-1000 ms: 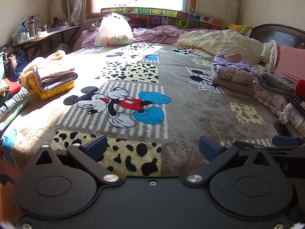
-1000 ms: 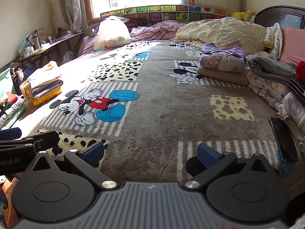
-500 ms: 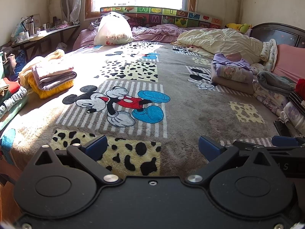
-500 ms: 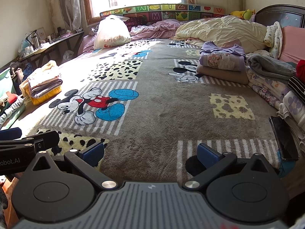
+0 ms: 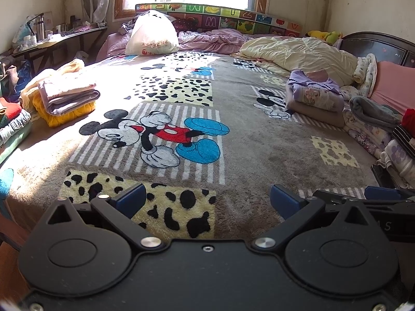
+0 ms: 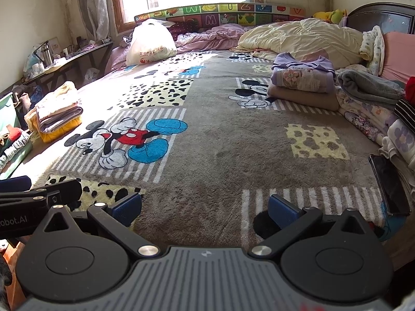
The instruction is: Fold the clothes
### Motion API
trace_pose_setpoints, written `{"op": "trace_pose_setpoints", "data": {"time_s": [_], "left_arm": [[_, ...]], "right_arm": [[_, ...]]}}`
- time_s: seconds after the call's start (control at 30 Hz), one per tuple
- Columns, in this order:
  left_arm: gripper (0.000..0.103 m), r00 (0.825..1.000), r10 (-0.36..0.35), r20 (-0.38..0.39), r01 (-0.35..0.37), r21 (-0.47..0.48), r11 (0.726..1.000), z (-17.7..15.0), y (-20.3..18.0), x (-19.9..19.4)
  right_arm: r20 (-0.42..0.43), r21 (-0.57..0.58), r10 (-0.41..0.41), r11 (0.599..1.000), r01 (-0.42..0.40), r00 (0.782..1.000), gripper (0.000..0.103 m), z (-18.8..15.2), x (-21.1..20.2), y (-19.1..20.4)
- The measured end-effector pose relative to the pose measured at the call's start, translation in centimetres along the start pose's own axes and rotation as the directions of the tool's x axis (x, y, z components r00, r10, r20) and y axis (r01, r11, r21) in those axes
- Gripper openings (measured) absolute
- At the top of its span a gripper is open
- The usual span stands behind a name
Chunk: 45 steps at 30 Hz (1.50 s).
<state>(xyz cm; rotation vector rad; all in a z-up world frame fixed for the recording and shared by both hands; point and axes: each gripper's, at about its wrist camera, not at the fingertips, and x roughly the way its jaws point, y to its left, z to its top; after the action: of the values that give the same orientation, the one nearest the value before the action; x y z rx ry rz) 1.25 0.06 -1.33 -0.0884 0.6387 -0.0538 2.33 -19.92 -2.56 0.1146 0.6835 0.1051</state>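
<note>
My left gripper (image 5: 207, 202) is open and empty, low over the near edge of the Mickey Mouse blanket (image 5: 233, 142). My right gripper (image 6: 205, 207) is open and empty beside it, to its right. A folded stack with a yellow garment at the bottom (image 5: 64, 98) sits at the bed's left edge. A folded purple and beige stack (image 5: 313, 101) sits at the right. Loose, unfolded clothes (image 6: 368, 108) lie piled along the right edge. No garment lies between the fingers of either gripper.
A white plastic bag (image 5: 153, 39), a pink quilt (image 5: 215, 39) and a cream duvet (image 5: 298, 51) lie at the far end by the window. A dark phone (image 6: 389, 184) lies at the right edge. More folded clothes (image 5: 13, 124) sit far left. A cluttered side table (image 5: 52, 41) stands left.
Both views have crept slightly forward over the bed. Both grippers stay open and empty.
</note>
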Motion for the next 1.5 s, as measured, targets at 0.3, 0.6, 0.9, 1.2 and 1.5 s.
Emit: {"op": "trace_pose_setpoints", "data": {"time_s": [0.3, 0.6, 0.9, 1.2, 1.5], "left_arm": [[0.103, 0.999, 0.037, 0.027, -0.032, -0.189, 0.982, 0.8, 6.2, 0.9], [0.103, 0.975, 0.172, 0.142, -0.121, -0.311, 0.943, 1.0, 15.0, 1.0], [0.102, 0.941, 0.309, 0.138, -0.234, -0.394, 0.889, 1.1, 24.5, 1.3], [0.083, 0.784, 0.587, 0.203, -0.417, -0.529, 0.739, 2.5, 34.4, 0.4], [0.069, 0.676, 0.723, 0.141, -0.531, -0.587, 0.611, 3.3, 40.5, 2.8]], "right_arm": [[0.018, 0.040, 0.121, 0.992, -0.121, 0.993, 0.103, 0.6, 2.2, 0.3], [0.080, -0.075, 0.243, 0.968, -0.238, 0.967, 0.103, 2.4, 5.0, 5.0], [0.100, -0.169, 0.421, 0.900, -0.401, 0.902, 0.103, 4.2, 7.6, 10.0], [-0.045, -0.150, 0.573, 0.806, -0.572, 0.819, 0.102, 3.8, 10.7, 14.4], [-0.113, -0.118, 0.626, 0.763, -0.636, 0.772, 0.076, 3.9, 15.1, 18.7]]}}
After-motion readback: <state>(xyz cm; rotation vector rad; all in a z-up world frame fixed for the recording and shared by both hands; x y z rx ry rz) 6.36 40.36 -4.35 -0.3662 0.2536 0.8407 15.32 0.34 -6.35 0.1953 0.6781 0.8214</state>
